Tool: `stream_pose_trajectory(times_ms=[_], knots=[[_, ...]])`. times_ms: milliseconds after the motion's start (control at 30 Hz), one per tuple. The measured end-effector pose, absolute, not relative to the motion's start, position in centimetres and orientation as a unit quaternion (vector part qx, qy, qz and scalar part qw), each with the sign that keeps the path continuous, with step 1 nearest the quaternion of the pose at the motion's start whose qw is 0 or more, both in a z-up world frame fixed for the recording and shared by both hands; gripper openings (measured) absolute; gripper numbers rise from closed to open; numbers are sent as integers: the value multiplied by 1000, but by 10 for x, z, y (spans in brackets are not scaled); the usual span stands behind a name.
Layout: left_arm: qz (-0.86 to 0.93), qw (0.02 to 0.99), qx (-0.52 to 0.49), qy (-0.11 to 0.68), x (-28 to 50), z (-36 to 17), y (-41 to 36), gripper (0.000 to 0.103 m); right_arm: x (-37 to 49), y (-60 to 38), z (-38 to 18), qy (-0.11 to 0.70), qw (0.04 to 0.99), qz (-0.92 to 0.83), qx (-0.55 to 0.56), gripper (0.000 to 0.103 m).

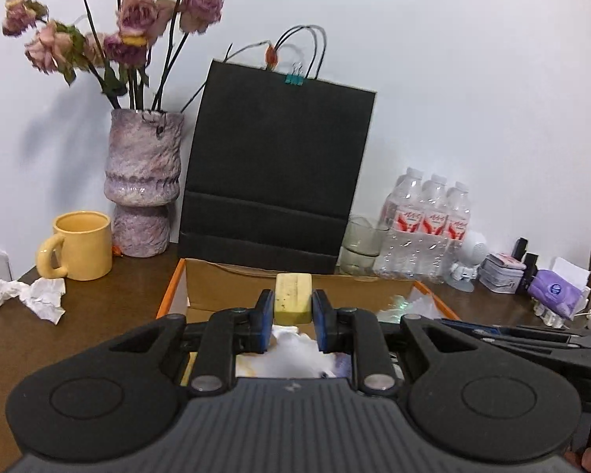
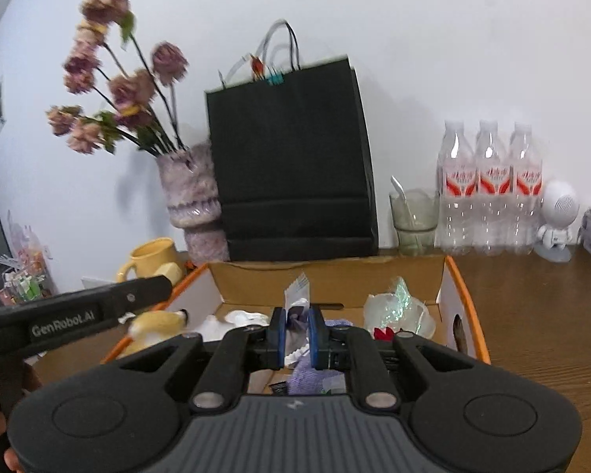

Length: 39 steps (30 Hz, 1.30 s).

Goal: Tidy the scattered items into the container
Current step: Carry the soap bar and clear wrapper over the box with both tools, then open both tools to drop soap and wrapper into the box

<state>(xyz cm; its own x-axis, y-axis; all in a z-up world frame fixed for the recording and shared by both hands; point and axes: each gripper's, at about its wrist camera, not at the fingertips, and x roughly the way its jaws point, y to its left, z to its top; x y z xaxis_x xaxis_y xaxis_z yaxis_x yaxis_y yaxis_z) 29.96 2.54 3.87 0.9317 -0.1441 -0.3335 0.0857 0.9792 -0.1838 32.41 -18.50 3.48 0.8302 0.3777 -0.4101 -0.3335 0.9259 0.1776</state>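
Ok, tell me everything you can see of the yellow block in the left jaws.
The block is a pale yellow, rectangular bar with rounded edges and a dull, slightly mottled surface; it looks like an eraser or a sponge, but I cannot tell which. The left gripper is shut on it, the blue pads pressing its two long sides. It points forward, sticking out past the pads, held above the open cardboard box. Nothing else touches it. In the right wrist view it is a yellow blur over the box's left side.

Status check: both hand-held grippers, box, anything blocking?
Left hand-held gripper shut on yellow block, above cardboard box. Right hand-held gripper shut on small packet over box. Crumpled paper on table. Nothing blocking.
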Motion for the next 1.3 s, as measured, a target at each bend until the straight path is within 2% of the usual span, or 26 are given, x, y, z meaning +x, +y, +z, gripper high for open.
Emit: stream_pose_trajectory(times_ms=[167, 200, 233, 267, 300, 333, 433, 933, 1300], knots=[[-58, 974, -86, 201, 321, 28, 31, 21, 348, -180, 23, 243, 952, 181, 40, 11], [-60, 974, -82, 205, 323, 27, 31, 27, 350, -178, 21, 248, 951, 180, 36, 15], [-60, 973, -77, 208, 323, 27, 31, 55, 352, -178, 20, 252, 951, 177, 33, 36], [-55, 973, -72, 210, 323, 28, 30, 75, 353, -178, 19, 257, 951, 172, 31, 54], [-43, 975, -62, 210, 322, 29, 28, 103, 353, -178, 18, 260, 951, 164, 30, 92], [-33, 977, -51, 205, 320, 30, 26, 103, 352, -178, 18, 258, 953, 155, 26, 102], [-19, 978, -25, 204, 316, 33, 22, 103, 349, -178, 22, 258, 956, 139, 7, 103], [-8, 973, -32, 228, 316, 32, 21, 103, 345, -174, 27, 275, 954, 122, -15, 103], [-7, 974, -35, 225, 258, 61, 15, 103, 286, -180, 57, 261, 958, 116, -27, 103]])
